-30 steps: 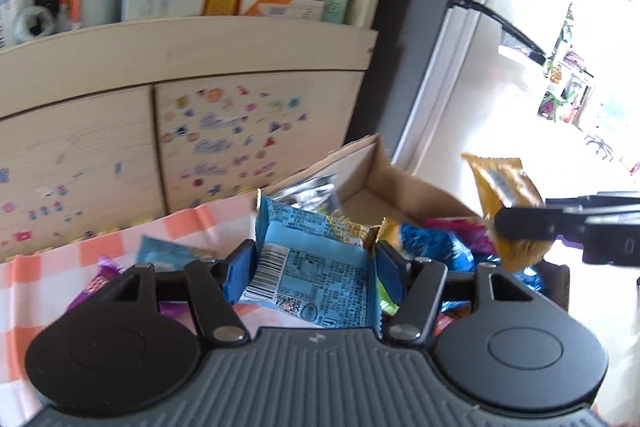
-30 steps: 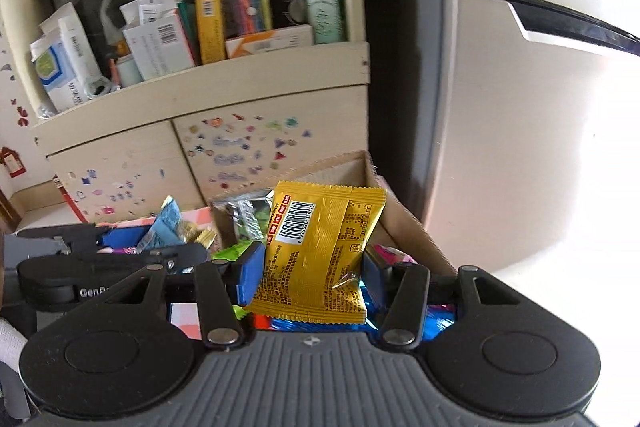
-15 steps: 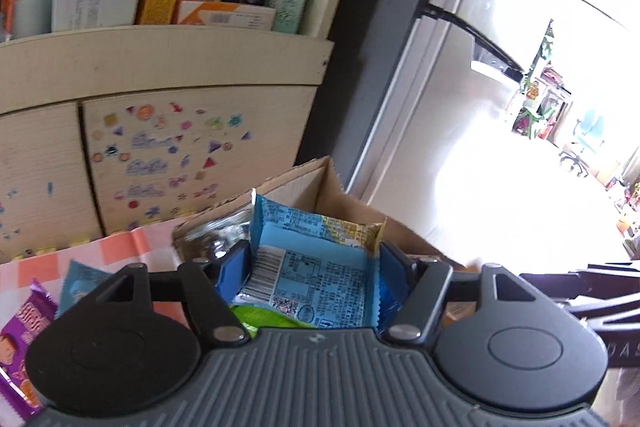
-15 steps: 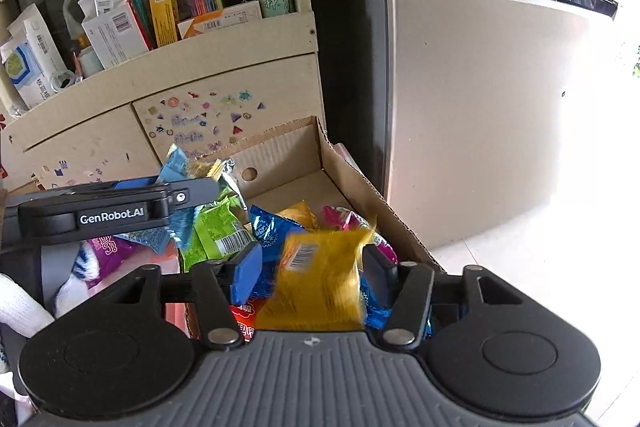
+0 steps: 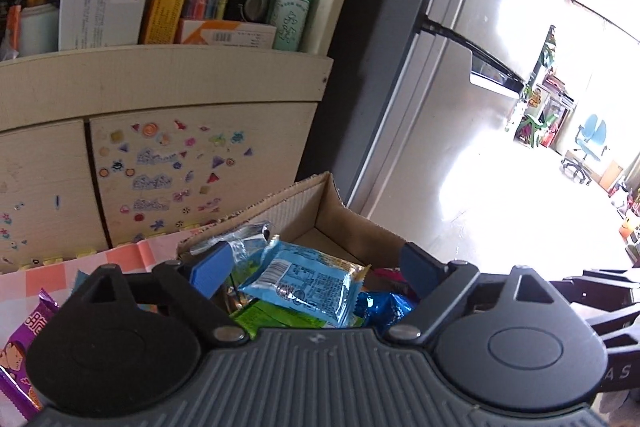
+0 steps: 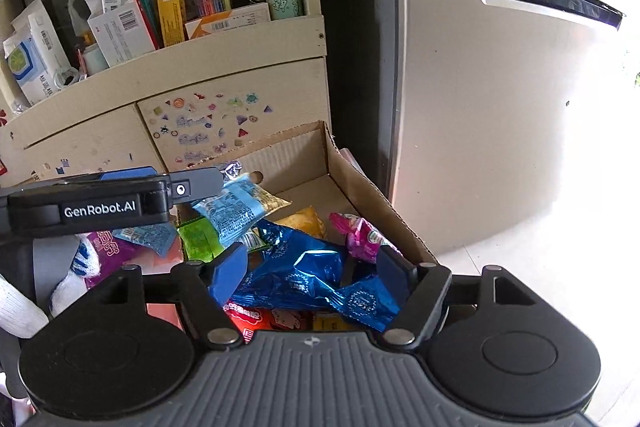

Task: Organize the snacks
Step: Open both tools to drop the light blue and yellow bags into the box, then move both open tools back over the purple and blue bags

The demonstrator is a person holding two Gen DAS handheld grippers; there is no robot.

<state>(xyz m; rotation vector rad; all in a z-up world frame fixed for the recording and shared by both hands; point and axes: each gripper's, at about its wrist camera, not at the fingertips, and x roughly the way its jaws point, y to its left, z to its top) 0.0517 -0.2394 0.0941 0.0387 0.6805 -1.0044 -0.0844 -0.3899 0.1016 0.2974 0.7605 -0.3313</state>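
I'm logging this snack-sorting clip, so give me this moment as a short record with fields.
left gripper: jaws opening, nothing pressed; light blue packet lies below, in the box
right gripper: jaws opening, empty, over dark blue packet
box: cardboard, open, holds several packets
outside box: purple packet on checked cloth

text: "GenRobot.AI" | on: left tool [image 6: 224, 183] side housing | rest: unreadable
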